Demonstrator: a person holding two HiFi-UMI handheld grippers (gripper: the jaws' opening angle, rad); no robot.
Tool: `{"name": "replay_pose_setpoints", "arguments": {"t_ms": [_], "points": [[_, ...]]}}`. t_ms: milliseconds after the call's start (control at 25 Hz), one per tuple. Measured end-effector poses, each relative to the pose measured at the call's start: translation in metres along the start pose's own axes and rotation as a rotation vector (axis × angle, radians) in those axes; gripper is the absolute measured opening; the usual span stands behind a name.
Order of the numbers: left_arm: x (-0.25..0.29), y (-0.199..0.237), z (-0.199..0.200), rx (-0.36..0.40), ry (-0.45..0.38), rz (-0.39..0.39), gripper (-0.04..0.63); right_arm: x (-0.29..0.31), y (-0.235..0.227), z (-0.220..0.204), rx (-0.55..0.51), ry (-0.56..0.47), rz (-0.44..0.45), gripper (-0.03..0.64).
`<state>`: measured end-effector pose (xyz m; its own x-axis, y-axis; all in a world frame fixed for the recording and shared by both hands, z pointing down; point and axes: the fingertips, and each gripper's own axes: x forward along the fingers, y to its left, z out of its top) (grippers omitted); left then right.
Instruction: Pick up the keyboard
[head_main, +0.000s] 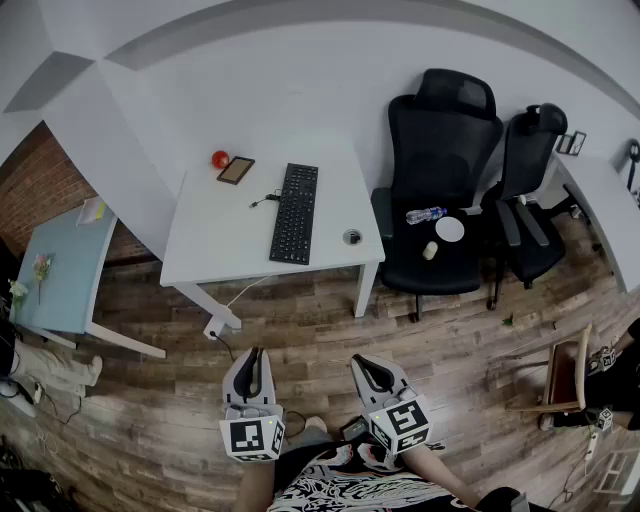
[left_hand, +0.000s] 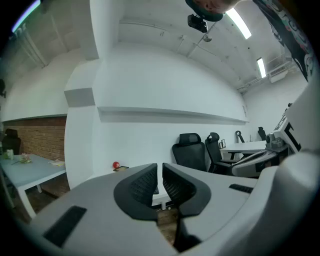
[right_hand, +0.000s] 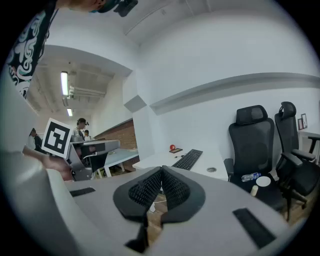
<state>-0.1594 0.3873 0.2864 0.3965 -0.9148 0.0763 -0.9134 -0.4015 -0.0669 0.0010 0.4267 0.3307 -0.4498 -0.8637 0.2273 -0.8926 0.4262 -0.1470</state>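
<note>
Lying flat on the white desk (head_main: 200, 240) is a black keyboard (head_main: 294, 213).

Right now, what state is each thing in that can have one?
keyboard: flat on the desk, untouched.
left gripper: fingers nearly together, empty.
right gripper: fingers shut, empty.
bottle: on its side on the chair seat.
tablet: flat on the desk.
</note>
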Motion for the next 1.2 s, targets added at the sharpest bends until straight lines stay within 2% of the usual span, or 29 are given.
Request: {"name": "replay_pose_setpoints", "arguments": {"t_ms": [320,520,640,800,880,1040,1200], "points": [[-0.016,0.002,0.009,-0.047,-0.008,-0.003,0.044,-0.014,-0.005,0.008,-0.009,-0.018,-0.035,0.029],[-0.017,-0.012,0.004,-0.066,0.004,-0.012,0.044,-0.025,-0.011,0.004,-0.005,-0.011,-0.033,0.029],[-0.017,-0.023,0.002,-0.070,0.002,-0.027,0.044,-0.031,-0.018,0.001,0.050,-0.036,-0.022,0.029],[-0.016,-0.028,0.006,-0.066,-0.005,-0.031,0.044,-0.038,-0.027,0.006,0.160,-0.139,0.017,0.029],[-0.014,-0.027,0.010,-0.087,-0.019,-0.044,0.044,-0.038,-0.036,0.009,0.169,-0.149,-0.010,0.031],[-0.007,-0.017,0.009,-0.177,-0.057,-0.042,0.034,-0.030,-0.053,0.008,0.166,-0.127,-0.031,0.031],[0.010,-0.010,0.003,-0.187,-0.035,-0.035,0.029,-0.020,-0.066,0.007,0.158,-0.111,-0.042,0.031]]}}
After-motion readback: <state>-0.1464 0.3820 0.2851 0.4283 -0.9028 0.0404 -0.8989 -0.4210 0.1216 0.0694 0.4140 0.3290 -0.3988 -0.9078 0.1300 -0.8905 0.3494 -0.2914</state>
